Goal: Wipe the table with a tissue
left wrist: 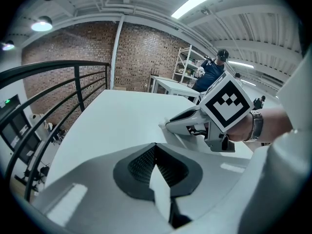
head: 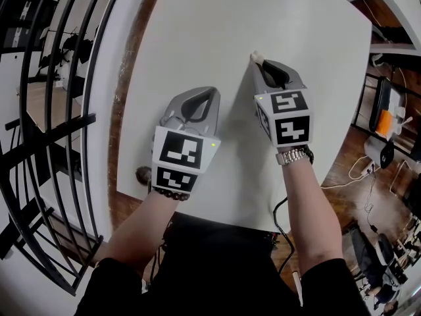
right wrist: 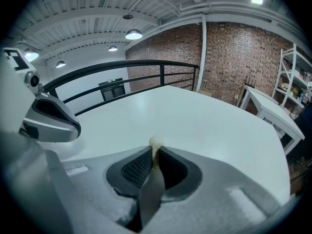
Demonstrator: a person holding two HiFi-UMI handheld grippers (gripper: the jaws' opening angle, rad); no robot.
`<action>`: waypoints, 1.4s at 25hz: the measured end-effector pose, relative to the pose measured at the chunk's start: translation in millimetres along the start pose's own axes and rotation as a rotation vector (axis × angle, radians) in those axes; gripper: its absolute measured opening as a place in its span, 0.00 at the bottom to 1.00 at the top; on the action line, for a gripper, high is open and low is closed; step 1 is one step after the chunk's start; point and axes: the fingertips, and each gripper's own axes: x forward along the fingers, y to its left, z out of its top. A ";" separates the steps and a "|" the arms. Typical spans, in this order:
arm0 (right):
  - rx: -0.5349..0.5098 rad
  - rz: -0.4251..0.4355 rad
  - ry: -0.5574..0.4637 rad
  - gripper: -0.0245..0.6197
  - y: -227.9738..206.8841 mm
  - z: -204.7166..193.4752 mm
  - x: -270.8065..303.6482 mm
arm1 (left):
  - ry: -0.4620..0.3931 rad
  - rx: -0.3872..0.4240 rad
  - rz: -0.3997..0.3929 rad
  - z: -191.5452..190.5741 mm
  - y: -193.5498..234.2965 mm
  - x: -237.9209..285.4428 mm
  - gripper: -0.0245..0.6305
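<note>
White table (head: 197,31) broad ahead; right hand-held gripper (head: 259,62) pinches tissue (right wrist: 156,142); left hand-held gripper (head: 209,95) closed.

**White table carries a wad of tissue**

A plain white table (head: 217,18) with a smooth matte top spreads from its near edge, at the person's waist, to a squared far right corner. A small wad of tissue (head: 256,56), pinched in the right gripper (head: 257,62), sits at the surface near its middle; whether it touches cannot be told. The left gripper (head: 212,94), jaws together, is low over the near left part.
</note>
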 end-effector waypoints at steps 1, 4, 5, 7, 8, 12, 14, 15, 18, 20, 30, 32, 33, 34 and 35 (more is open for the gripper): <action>-0.003 0.006 -0.001 0.09 2.3 0.6 0.1 | 0.001 0.000 0.001 -0.2 0.0 0.4 0.06; -0.009 0.027 -0.004 0.09 11.4 2.8 -0.4 | 0.002 0.000 0.004 0.5 -1.3 0.9 0.06; -0.012 0.031 -0.005 0.09 13.8 2.9 -0.3 | 0.002 0.001 0.004 0.7 -1.6 0.8 0.06; -0.017 0.041 -0.004 0.09 19.1 2.9 0.0 | 0.001 0.001 0.005 0.5 -1.3 -0.3 0.06; -0.020 0.046 -0.003 0.09 21.9 2.8 0.0 | 0.000 0.001 0.006 0.3 -1.2 -1.1 0.06; -0.025 0.070 0.000 0.09 30.1 1.8 -1.9 | -0.002 0.003 0.009 1.2 -3.7 -3.1 0.06; -0.024 0.080 0.001 0.09 33.1 1.1 -2.7 | -0.003 0.005 0.009 2.3 -5.2 -3.6 0.06; -0.023 0.086 0.002 0.09 34.8 0.8 -2.8 | -0.004 0.005 0.010 2.7 -5.4 -4.0 0.06; -0.014 0.103 0.005 0.09 38.7 0.3 -2.6 | -0.006 0.006 0.012 4.1 -4.8 -4.7 0.06; -0.007 0.116 0.007 0.09 40.1 -1.0 -3.4 | -0.007 0.007 0.014 5.1 -6.1 -4.8 0.06; 0.005 0.167 0.010 0.09 55.8 -11.6 -17.2 | -0.026 0.011 0.030 7.6 -10.5 -15.1 0.06; 0.003 0.166 0.005 0.09 57.2 -11.5 -21.8 | -0.030 0.014 0.031 7.9 -13.3 -18.3 0.06; 0.002 0.165 0.001 0.09 58.1 -11.0 -24.7 | -0.032 0.015 0.032 7.8 -14.8 -20.3 0.06; 0.001 0.165 -0.004 0.09 58.8 -10.5 -27.7 | -0.035 0.017 0.033 8.0 -16.4 -22.4 0.06; 0.000 0.164 -0.008 0.09 59.0 -10.1 -31.0 | -0.038 0.019 0.035 8.5 -18.2 -24.2 0.06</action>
